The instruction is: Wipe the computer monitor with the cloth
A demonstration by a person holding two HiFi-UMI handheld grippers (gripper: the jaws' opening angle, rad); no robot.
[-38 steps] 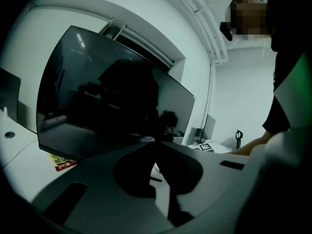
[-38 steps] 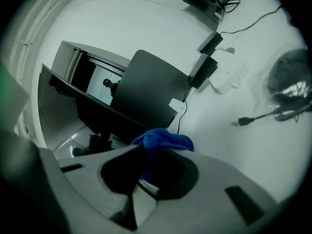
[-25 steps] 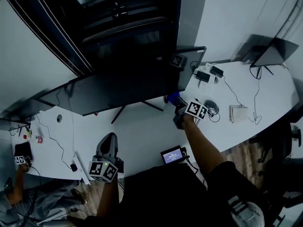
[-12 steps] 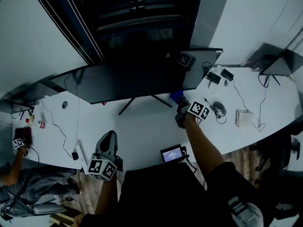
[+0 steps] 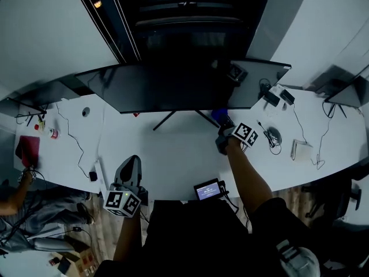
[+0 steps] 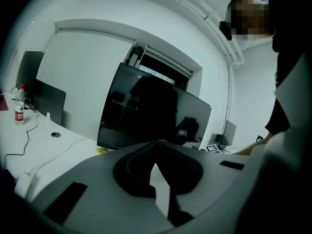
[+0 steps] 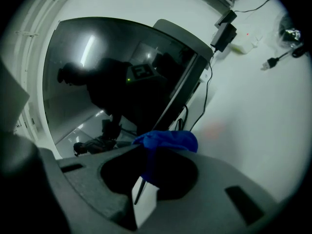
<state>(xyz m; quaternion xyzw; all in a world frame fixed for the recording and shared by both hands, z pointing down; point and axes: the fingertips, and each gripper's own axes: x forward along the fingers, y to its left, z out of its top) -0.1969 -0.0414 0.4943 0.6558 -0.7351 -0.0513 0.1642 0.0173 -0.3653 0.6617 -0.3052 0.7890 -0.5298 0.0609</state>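
Gripping a bunched blue cloth (image 7: 168, 139), the right hand-held gripper (image 7: 146, 149) has its jaws clenched on the fabric, which bulges out past the tips. In the head view, this hand-held gripper (image 5: 222, 124) is stretched out over the white table (image 5: 173, 160), and the cloth (image 5: 218, 115) sits just below the lower right corner of the wide black computer monitor (image 5: 167, 88), beside one leg of its stand (image 5: 173, 119). Whether the cloth touches the screen cannot be told. From the right gripper view, the monitor (image 7: 97, 82) fills the left side, its dark glass mirroring a ceiling light and a figure.

The left hand-held gripper (image 5: 132, 160) hangs over the near edge of the table, well apart from the monitor, its marker cube (image 5: 121, 202) toward the person. In the left gripper view, this hand-held gripper (image 6: 157, 143) has its jaws pressed together with nothing between them, pointing at the monitor (image 6: 146, 111) across the table.

A second monitor (image 5: 258, 82) stands just right of the first. Power adapters (image 5: 279, 97) and cables lie on the table beyond it. A small device with a lit screen (image 5: 209, 190) sits at the table's front edge. A red-capped bottle (image 6: 19, 112) stands far left.
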